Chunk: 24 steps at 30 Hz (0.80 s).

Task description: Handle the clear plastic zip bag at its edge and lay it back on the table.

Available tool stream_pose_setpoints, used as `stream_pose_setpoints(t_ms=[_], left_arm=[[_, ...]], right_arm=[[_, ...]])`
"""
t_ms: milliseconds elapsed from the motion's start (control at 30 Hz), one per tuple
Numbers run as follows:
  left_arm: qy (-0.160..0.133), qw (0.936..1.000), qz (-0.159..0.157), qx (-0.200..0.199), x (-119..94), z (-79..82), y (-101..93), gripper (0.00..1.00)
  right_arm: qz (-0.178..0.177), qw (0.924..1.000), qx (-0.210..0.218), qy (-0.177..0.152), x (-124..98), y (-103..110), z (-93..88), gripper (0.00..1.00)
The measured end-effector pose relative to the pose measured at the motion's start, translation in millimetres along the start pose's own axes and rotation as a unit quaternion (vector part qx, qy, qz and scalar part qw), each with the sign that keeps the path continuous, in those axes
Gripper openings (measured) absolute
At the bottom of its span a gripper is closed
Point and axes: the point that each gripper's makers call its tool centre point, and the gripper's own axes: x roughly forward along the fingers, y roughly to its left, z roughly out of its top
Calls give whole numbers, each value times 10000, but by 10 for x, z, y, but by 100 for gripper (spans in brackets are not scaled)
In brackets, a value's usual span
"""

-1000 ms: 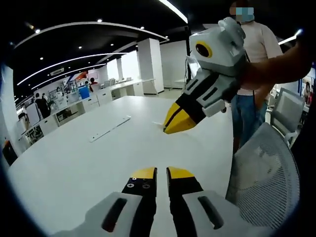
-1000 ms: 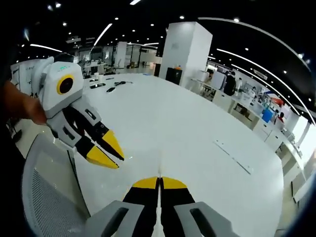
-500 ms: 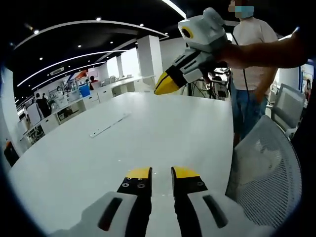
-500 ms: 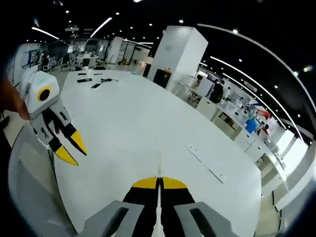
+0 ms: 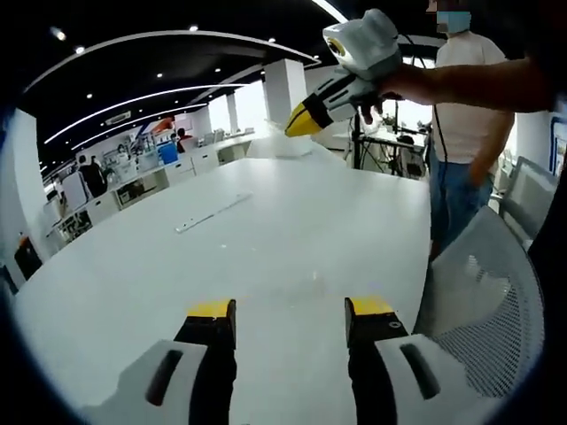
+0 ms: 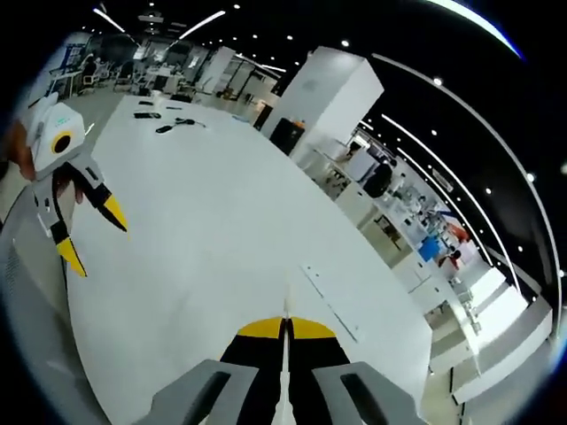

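the right gripper (image 6: 285,326), jaws pressed together, pinches the thin edge of the clear plastic zip bag (image 6: 285,301), held up well above the white table (image 6: 204,221); the left gripper (image 5: 291,310) hangs wide open, empty.

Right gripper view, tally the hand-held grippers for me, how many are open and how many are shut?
Open: 1, the left hand-held gripper
Shut: 1, the right hand-held gripper
Total: 2
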Motion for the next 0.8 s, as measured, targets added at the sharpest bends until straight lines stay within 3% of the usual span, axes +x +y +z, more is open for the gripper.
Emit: stream_pose_setpoints(t_ms=[133,400,633,800], left_arm=[[-51,9995,132,-298,-22,4,21,76],[-21,9981,277,-558,-71,-60,52,92],[49,9976,333,-600,-128,-150,80,89],[48,9973,374,-637,-153,-171,102,88]], right_arm=[[-37,10000,-48,23,60,-61,5,0],[-104,9996,-244,88,131,-174,32,0],[-375,9982,-462,80,172,-421,126,0],[-406,9970,-653,120,196,-418,170,0]])
